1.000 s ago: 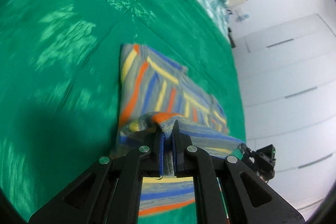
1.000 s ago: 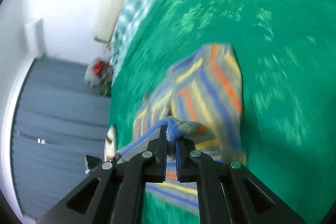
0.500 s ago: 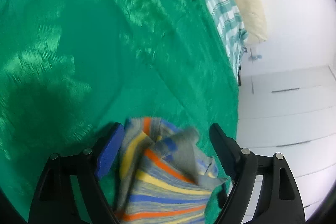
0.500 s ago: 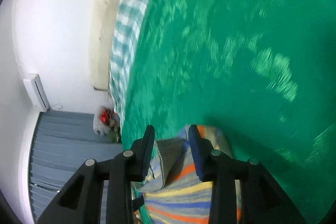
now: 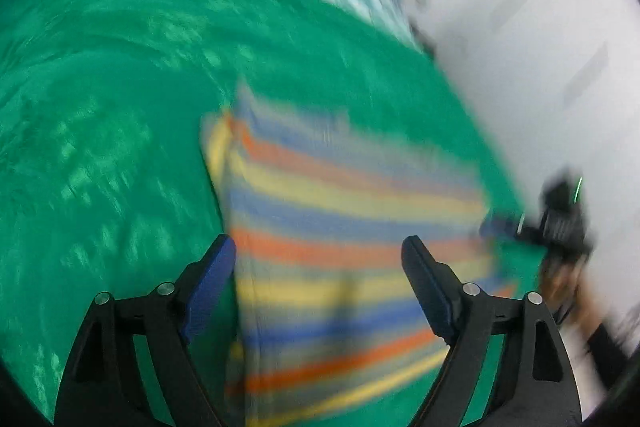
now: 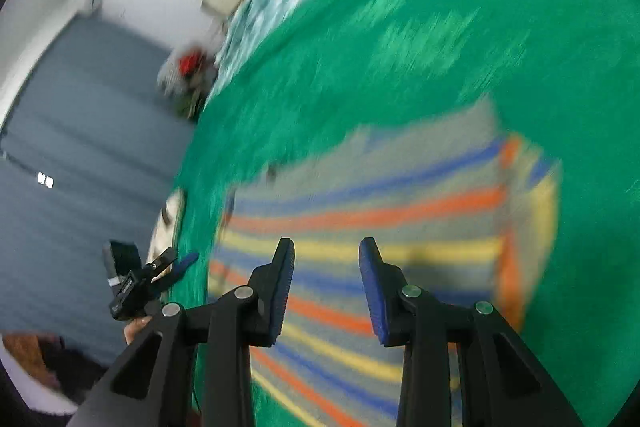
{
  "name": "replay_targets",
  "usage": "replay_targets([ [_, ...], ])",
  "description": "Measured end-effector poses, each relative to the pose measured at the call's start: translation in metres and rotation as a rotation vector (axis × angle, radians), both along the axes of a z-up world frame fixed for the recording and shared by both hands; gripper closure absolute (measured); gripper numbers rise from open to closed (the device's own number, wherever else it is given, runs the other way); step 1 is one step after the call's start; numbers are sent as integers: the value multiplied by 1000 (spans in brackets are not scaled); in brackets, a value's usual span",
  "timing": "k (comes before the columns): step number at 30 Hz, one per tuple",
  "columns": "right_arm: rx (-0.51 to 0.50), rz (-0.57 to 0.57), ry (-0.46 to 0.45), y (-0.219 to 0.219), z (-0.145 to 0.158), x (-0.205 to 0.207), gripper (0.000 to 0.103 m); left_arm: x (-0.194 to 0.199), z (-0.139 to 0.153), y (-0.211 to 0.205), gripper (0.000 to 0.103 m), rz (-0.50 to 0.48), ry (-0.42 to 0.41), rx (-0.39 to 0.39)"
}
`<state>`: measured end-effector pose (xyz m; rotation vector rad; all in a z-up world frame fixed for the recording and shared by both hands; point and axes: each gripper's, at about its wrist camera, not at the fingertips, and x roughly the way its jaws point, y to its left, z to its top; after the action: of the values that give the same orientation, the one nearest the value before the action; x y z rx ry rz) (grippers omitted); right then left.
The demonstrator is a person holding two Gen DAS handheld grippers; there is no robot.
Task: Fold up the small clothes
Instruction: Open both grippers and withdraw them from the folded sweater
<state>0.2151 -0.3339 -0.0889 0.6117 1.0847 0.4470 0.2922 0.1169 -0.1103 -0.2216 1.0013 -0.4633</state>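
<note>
Lying folded on the green bed cover (image 5: 120,131), striped garment (image 5: 340,227) seen beneath both tools, left hand-held gripper (image 5: 318,283) spread wide and empty, right hand-held gripper (image 6: 326,283) partly parted, nothing clamped.

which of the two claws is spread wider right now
The left claw: its blue pads stand far apart over the striped garment. The right claw shows a narrower gap. Neither grips cloth.
</note>
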Motion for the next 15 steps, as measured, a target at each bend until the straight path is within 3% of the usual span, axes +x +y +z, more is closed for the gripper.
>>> replay_targets([
  [1,-83,-14,41,0,-11,-9,68,-7,-13,-3,17,-15,33,82],
  [2,-143,-45,74,-8,-23,-14,69,-12,-25,-3,24,-14,67,147],
  [4,-192,-130,74,-30,-23,-36,91,-26,-23,10,26,9,46,150],
  [6,-272,-175,32,-37,-5,-57,86,-44,-9,27,20,62,34,75],
  [8,-314,-115,-57,-21,21,-81,85,-60,0,35,19,86,8,25],
  [11,-292,-10,-136,9,34,-95,84,-83,6,35,18,106,-23,55],
  [13,-316,47,-134,28,21,-102,84,-101,3,36,18,127,-10,87],
  [15,-448,28,-34,26,-12,-111,84,-111,0,40,18,153,-8,125],
])
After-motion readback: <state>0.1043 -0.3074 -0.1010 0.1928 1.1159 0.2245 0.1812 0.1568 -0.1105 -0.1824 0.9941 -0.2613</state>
